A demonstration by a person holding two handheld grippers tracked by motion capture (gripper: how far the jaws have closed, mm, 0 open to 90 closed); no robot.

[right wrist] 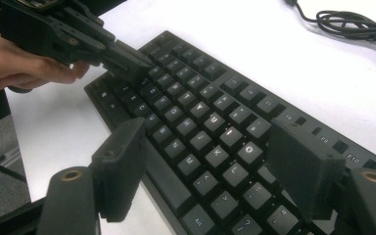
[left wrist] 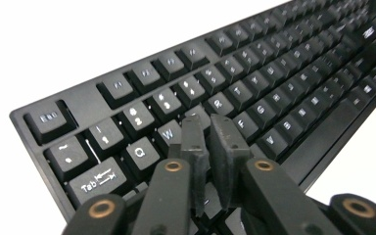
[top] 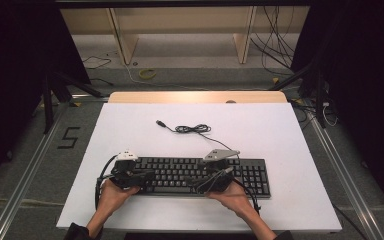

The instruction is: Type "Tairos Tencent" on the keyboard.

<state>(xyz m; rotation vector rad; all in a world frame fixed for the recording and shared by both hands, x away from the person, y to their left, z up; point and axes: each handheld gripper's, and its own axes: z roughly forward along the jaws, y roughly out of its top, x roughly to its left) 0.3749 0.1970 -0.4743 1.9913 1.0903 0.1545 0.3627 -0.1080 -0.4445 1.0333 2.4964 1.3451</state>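
So there's a full-size black plastic keyboard (top: pixel 200 176) lying flat on the white rectangular surface (top: pixel 280 135), sitting in the lower middle of the high view, close to the near edge. Its thin black cable (top: pixel 192 129) runs up toward the middle of the frame, partly bundled in a small coil, with the plug end lying loose on the white.

The left gripper (left wrist: pixel 210 134) is over the left end of the keyboard. In the left gripper view its jaws are nearly together, just a thin slit between them, tips down at the keys around W and E. Can't tell if they're actually touching a key.

The right gripper (right wrist: pixel 203 161) is spread wide, jaws well apart, hovering over the letter keys on the right half of the main block. You can see K, O and the keys around them between the jaws. In that same view the left gripper comes in from the upper left of the frame, held by a hand (right wrist: pixel 14 61).
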